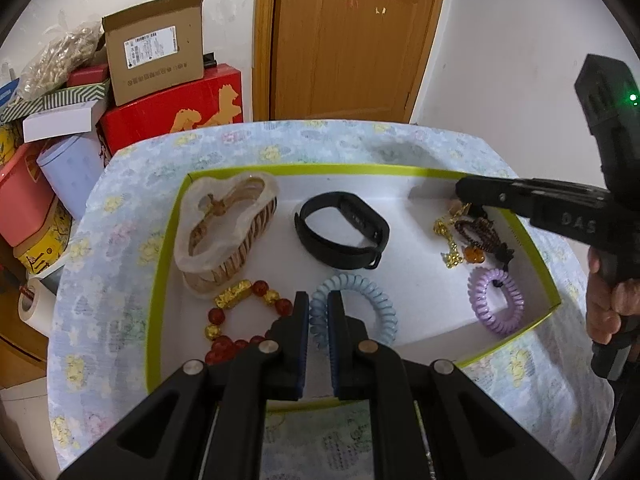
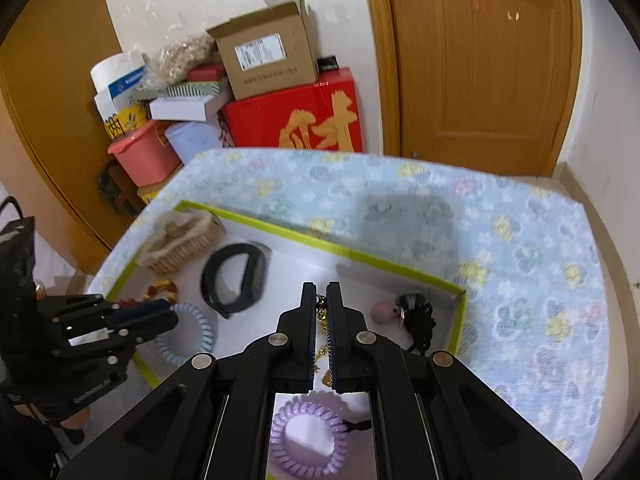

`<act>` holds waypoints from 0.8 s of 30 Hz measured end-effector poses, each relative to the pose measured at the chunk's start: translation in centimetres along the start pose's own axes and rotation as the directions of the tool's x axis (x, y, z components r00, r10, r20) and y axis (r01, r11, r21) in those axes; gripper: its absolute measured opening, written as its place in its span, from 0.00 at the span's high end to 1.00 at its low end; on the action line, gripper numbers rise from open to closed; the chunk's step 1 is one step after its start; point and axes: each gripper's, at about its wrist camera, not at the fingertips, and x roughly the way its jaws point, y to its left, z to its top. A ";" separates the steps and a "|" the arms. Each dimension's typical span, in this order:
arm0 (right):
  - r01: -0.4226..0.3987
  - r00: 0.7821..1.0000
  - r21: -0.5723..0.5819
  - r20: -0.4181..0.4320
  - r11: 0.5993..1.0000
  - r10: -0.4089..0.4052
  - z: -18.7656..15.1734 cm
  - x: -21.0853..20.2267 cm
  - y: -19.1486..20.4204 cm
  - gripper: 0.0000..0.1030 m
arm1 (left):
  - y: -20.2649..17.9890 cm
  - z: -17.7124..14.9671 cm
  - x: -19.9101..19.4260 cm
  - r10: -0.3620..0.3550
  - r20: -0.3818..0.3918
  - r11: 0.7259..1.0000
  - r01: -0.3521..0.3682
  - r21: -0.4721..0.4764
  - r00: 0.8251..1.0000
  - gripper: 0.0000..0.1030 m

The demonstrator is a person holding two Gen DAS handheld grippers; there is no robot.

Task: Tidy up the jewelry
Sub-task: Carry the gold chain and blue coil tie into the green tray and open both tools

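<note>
A flowery pale-blue cloth (image 1: 120,240) is being used as the table cover, with a shallow white tray (image 1: 420,280) edged in lime green being kept mid-frame. Stacked boxes (image 1: 160,60) are being stored in the upper left corner, beside a wooden door (image 1: 352,40) at top centre.

Inside the tray, a ribbed wooden bangle in crinkly plastic (image 1: 224,228) is being kept at the left, a matte black wristband (image 1: 344,236) in the middle, glossy red-and-gold beads (image 1: 240,312) lower left, a blue coil tie (image 1: 360,312) at bottom centre, a lilac coil tie (image 1: 496,304) at right.

The left gripper (image 1: 318,300) is being held clenched over the blue coil, nothing pinched. The right gripper (image 2: 321,292) is also being kept clamped shut, empty, above a gold chain (image 1: 452,240).
</note>
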 end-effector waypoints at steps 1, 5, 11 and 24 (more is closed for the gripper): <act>-0.001 1.000 0.002 -0.008 1.000 0.001 -0.1 0.4 -0.1 0.96 | 0.0 0.0 0.2 -0.001 -0.003 1.000 0.001 0.001 1.000 0.91; -0.007 0.999 0.006 -0.034 1.000 0.007 -0.5 1.5 -0.5 0.96 | 0.1 -0.1 0.7 0.003 -0.008 1.000 -0.003 0.005 1.000 0.91; 0.002 0.998 0.019 -0.056 1.000 -0.001 -0.8 2.2 -1.0 0.90 | 0.3 -0.1 1.0 0.006 -0.007 1.000 -0.006 0.007 1.000 0.90; 0.014 1.000 0.015 0.001 1.000 -0.014 -1.4 -1.1 -0.4 0.71 | 0.2 -0.5 -0.5 0.021 0.009 1.000 -0.021 0.003 1.000 0.89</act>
